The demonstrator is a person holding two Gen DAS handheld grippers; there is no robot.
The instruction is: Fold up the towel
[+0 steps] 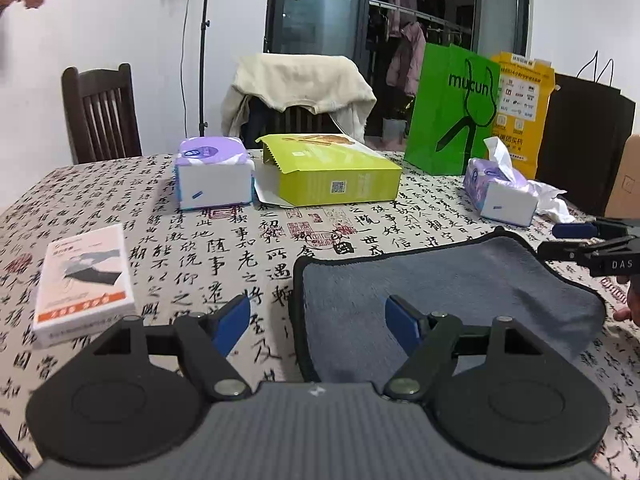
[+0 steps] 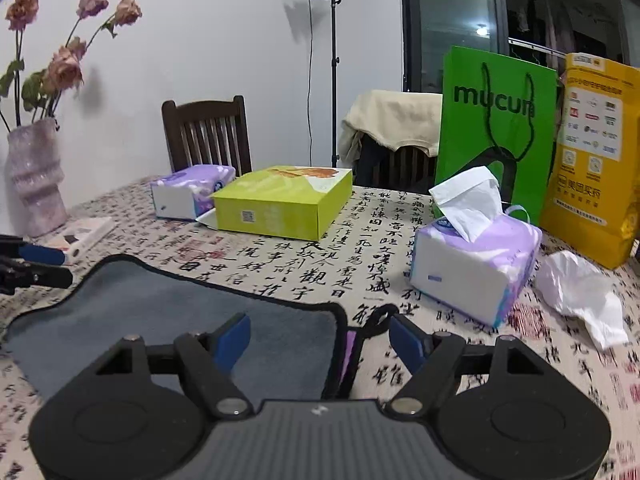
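Note:
A grey towel (image 1: 452, 296) with a black border lies flat on the calligraphy-print tablecloth (image 1: 224, 248). My left gripper (image 1: 318, 322) is open, its fingers astride the towel's near left edge. In the right wrist view the towel (image 2: 168, 320) lies at lower left, and my right gripper (image 2: 320, 338) is open astride its near right corner, where a purple tag (image 2: 349, 354) shows. The right gripper also shows at the right edge of the left wrist view (image 1: 588, 246). The left gripper shows at the left edge of the right wrist view (image 2: 36, 264).
Beyond the towel stand a yellow-green box (image 1: 332, 176), a purple tissue pack (image 1: 214, 172), a second tissue pack (image 2: 476, 256) with crumpled tissue (image 2: 580, 296) beside it, a green bag (image 2: 496, 128) and a yellow bag (image 2: 596, 152). A white booklet box (image 1: 86, 280) lies left. A vase (image 2: 36, 176) stands far left.

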